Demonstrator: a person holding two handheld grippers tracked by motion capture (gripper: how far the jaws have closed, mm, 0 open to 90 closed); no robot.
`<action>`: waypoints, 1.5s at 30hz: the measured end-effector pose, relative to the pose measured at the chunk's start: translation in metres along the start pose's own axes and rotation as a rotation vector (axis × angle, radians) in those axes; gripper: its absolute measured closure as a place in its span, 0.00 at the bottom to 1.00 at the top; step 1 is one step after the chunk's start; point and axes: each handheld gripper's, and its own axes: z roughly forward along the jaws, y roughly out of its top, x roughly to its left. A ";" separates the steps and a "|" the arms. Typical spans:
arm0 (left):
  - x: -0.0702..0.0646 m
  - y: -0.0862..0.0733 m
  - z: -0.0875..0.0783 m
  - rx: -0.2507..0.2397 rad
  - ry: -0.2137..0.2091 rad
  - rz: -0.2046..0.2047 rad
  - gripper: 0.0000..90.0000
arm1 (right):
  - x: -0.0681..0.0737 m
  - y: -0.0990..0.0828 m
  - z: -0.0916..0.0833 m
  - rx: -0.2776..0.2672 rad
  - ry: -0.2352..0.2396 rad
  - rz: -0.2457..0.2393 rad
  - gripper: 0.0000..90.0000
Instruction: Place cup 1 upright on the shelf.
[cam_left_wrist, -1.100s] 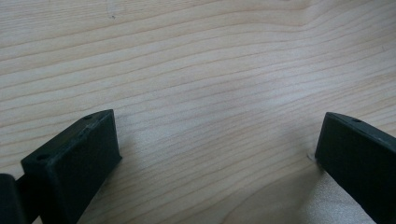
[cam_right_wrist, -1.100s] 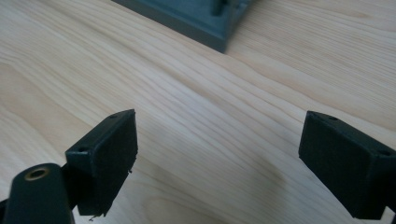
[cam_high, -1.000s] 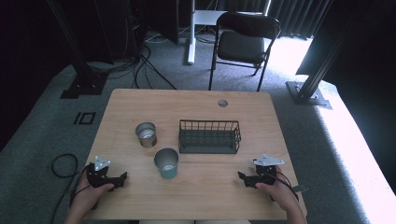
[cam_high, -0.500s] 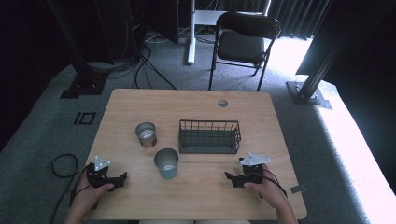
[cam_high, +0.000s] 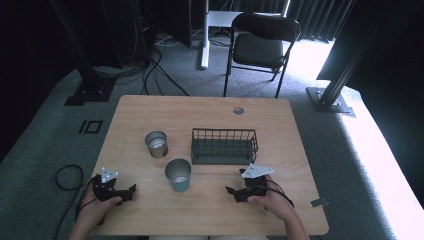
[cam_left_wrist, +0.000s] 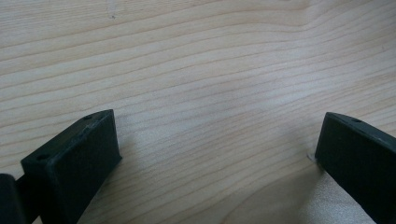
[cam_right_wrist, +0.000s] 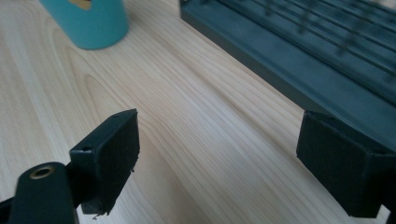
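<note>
High view: the left gripper is held at the table's 7 o'clock, the right gripper at 5 o'clock; the teal cup is seen between them, the steel cup at its 11 o'clock, the wire basket at its 2 o'clock.
Left gripper view: jaws are spread wide over bare wood.
Right gripper view: jaws are spread, nothing pinched; the teal cup is seen at 11 o'clock, the basket at 1 o'clock.
</note>
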 end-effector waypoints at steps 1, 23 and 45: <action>0.000 0.000 0.000 0.000 0.000 0.000 0.00 | 0.002 0.002 0.002 -0.001 0.006 -0.008 0.15; 0.000 0.000 0.000 0.000 -0.001 -0.001 0.00 | 0.044 0.033 0.046 -0.042 0.143 -0.099 0.15; 0.000 0.000 0.000 -0.001 -0.001 -0.001 0.00 | 0.072 0.065 0.068 -0.128 0.226 -0.171 0.16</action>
